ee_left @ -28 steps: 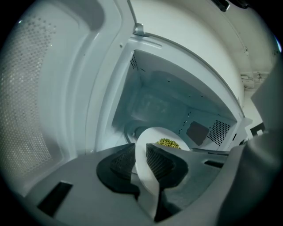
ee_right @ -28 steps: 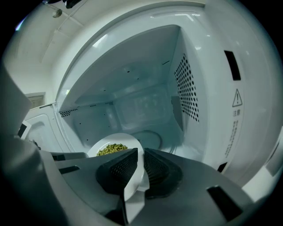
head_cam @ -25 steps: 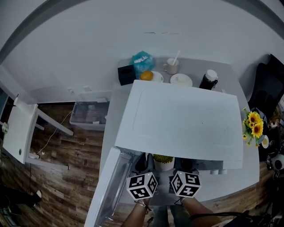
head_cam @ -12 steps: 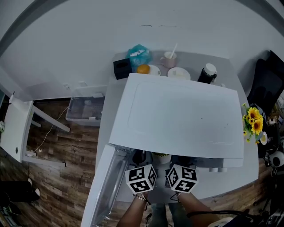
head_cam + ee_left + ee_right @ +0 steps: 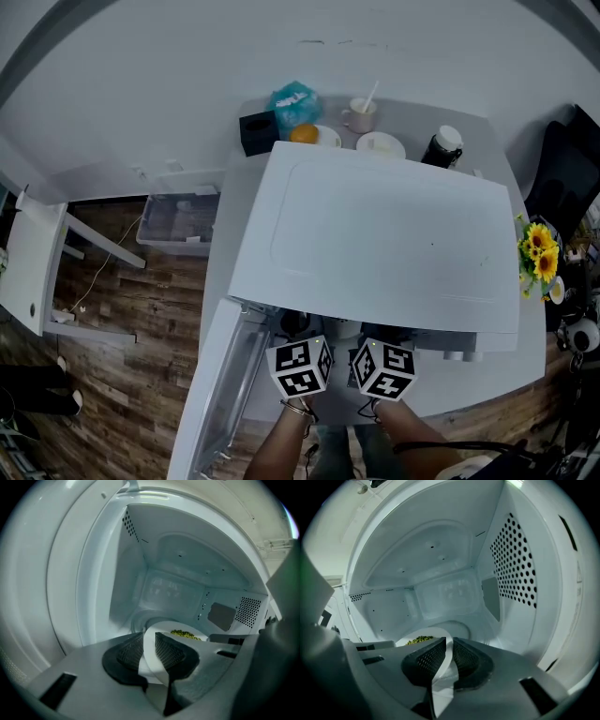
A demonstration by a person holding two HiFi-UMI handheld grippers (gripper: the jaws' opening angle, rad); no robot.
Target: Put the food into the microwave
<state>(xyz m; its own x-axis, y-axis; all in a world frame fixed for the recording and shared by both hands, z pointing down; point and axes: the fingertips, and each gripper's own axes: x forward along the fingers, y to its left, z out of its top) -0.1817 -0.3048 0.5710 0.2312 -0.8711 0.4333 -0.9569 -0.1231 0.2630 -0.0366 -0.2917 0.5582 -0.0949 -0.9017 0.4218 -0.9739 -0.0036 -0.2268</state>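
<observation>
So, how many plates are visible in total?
3. The food plate is clamped by the left gripper and right gripper in the microwave opening. Behind it stand an orange-bearing plate and a bare plate. Others may be hidden.

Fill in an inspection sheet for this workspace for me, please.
Surface: grey table, mostly taken up by the white microwave; its door is swung open to the left.
Job's things: white plate with green food, at the open cavity.
Clutter: black box, teal bag, orange, mug, saucer and black jar behind the microwave; sunflowers at the right.
Grippers: left gripper and right gripper each shut on the plate's rim.
Cables: one thin cable on the floor.
Surroundings: wooden floor, clear bin, white wall.
</observation>
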